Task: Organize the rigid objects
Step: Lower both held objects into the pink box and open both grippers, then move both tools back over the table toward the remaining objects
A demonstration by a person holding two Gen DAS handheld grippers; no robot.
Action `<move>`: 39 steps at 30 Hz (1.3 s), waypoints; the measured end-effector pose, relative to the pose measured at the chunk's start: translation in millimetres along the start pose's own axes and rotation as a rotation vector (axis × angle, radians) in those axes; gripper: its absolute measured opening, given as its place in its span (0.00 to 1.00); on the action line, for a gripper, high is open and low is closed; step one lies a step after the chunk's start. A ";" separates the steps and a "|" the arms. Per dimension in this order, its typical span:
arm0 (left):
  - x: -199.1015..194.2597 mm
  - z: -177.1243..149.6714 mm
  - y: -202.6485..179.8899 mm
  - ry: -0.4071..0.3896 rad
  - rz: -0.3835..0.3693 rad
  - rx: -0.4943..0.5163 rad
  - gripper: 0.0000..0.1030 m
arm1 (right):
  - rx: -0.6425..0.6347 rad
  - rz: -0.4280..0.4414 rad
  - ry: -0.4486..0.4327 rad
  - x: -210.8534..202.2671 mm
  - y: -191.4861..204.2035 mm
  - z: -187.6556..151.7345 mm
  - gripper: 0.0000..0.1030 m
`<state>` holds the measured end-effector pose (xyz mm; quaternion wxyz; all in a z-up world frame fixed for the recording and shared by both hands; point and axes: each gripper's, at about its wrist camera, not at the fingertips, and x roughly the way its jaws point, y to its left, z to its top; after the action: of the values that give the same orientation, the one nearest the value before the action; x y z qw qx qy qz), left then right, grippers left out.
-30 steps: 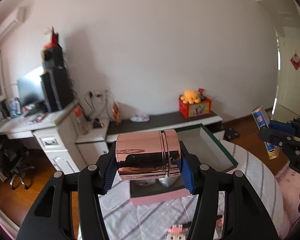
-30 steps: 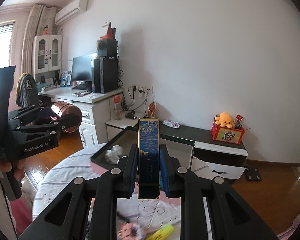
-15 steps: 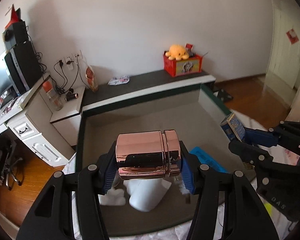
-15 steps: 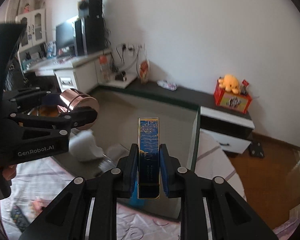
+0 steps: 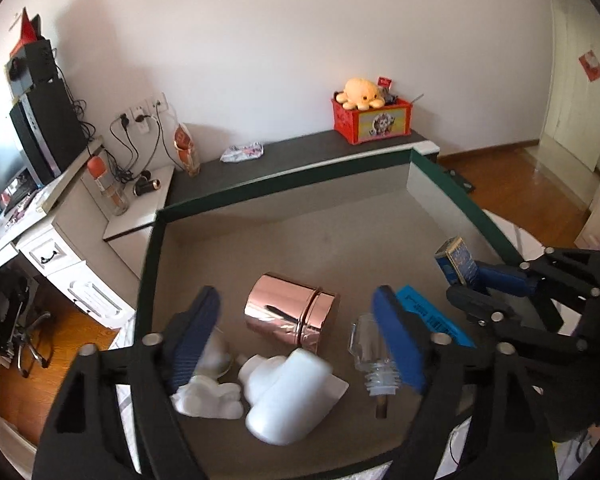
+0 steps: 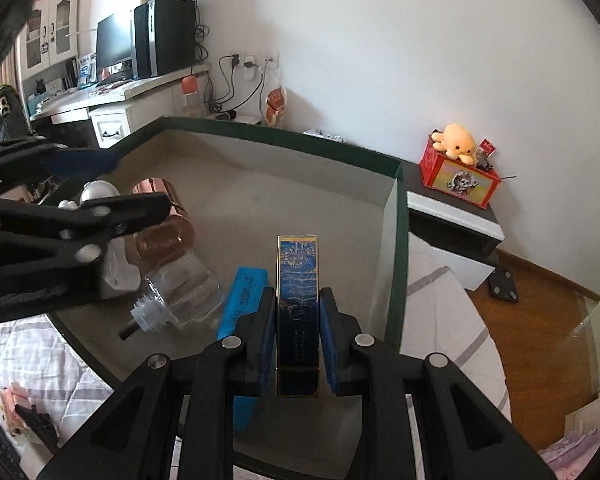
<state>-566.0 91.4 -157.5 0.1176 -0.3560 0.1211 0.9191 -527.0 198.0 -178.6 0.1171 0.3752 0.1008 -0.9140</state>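
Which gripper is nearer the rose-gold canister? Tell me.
Left. The left gripper is open, its blue pads either side of the rose-gold canister lying in the box. The right gripper is off to the side, shut on a blue carton.

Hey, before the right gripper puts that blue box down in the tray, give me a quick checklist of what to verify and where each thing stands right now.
1. Right gripper shut on the blue box: ok.
2. Left gripper has let go of the copper canister; its jaws have just been opening and the pads stand clear of it: ok.
3. Copper canister at rest on its side inside the tray: cannot tell, it may yet roll.
4. Bare tray floor beyond the blue box for a landing spot: ok.
5. Clear bottle and flat blue item lie close on the left: not ok, little room that side.
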 end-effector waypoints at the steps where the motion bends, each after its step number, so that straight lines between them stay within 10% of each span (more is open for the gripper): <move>1: -3.3 -0.6 1.3 -0.002 0.007 -0.001 0.81 | 0.004 -0.005 -0.005 -1.1 1.1 0.5 0.21; 6: -29.1 -4.5 8.1 -0.022 0.014 -0.034 0.87 | 0.023 -0.025 -0.033 -14.5 4.0 1.5 0.24; 13: -108.3 -24.9 24.4 -0.140 0.033 -0.091 0.99 | 0.069 -0.028 -0.159 -83.0 2.7 1.8 0.77; 22: -241.5 -92.6 41.2 -0.342 0.137 -0.172 1.00 | 0.080 -0.067 -0.391 -227.6 30.1 -37.4 1.00; 39: -347.6 -221.1 28.8 -0.401 0.131 -0.219 1.00 | 0.116 -0.162 -0.490 -341.1 90.8 -154.6 1.00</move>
<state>-186.4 -48.7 -74.7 0.0401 -0.1683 0.0174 0.9848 -162.6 200.8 -53.3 0.0426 0.1395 0.0468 -0.9882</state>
